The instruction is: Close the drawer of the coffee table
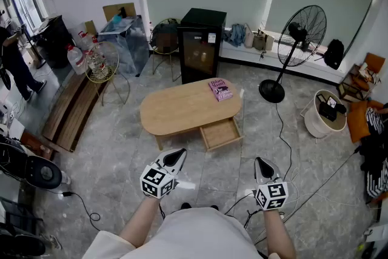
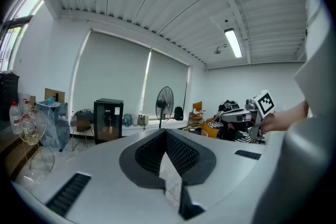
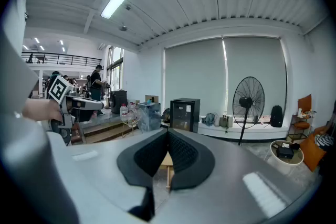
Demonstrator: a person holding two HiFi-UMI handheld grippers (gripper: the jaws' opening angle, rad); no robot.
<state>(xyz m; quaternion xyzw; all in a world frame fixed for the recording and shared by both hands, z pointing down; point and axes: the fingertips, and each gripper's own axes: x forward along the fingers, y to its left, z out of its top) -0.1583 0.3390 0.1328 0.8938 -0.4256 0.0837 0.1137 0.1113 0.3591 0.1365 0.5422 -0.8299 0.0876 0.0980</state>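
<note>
The drawer [image 1: 221, 133] of the coffee table stands pulled out toward the person, under the right half of the tabletop [image 1: 182, 107], with its pale wooden bottom showing. It juts from the near long edge, well apart from both tongs.

The grey marbled tile floor [image 1: 121, 148] fills the room, and the oval wooden coffee table sits in the middle of it. Behind the table, against the far wall with its drawn blinds, stands a black mini fridge [image 1: 200, 45]. To its right a black pedestal fan [image 1: 301, 36] rises from a round base, and a cable [image 1: 282, 130] trails from it across the floor. Further right sits a round white bin [image 1: 324, 115] with dark things in it. At the left, a long low wooden bench [image 1: 73, 109] runs along the window side.

The person holds 2 tongs low in front of the body, both aimed toward the table and slightly downward. The left tongs [image 1: 179, 154] have their ribbed black jaws pressed tip to tip with nothing between them. The right tongs [image 1: 260, 162] are likewise fully closed and hold nothing.

A pink book [image 1: 220, 90] lies flat on the tabletop near its far right end, behind the drawer.
</note>
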